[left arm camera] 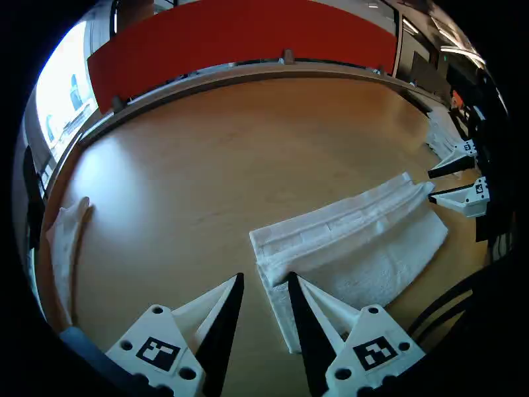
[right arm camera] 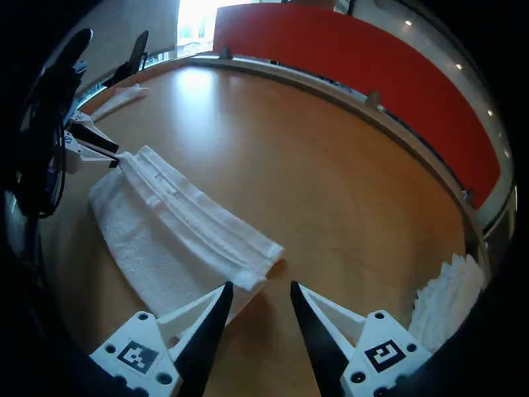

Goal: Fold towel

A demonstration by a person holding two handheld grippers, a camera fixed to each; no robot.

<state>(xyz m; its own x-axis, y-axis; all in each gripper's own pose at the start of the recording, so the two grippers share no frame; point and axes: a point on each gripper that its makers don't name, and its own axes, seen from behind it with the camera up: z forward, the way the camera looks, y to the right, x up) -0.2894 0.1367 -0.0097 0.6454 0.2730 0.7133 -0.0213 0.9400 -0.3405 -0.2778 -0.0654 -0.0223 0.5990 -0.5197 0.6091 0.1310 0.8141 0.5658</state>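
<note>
On the smooth wooden table [left arm camera: 198, 165] lay a folded white terry towel [left arm camera: 357, 245]; the left hand-held gripper [left arm camera: 263, 301] and right hand-held gripper [right arm camera: 259, 301] gaped open.

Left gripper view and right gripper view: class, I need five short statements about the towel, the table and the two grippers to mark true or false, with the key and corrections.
1. A white terry towel lies on the light wooden table. True.
2. The left gripper is shut on the towel. False: its fingers stand apart at one short end of the towel.
3. The panel behind the table is blue. False: it is a red panel.
4. The right gripper is open. True.
5. The towel is crumpled into a ball. False: it lies flat, partly folded along its length.
</note>
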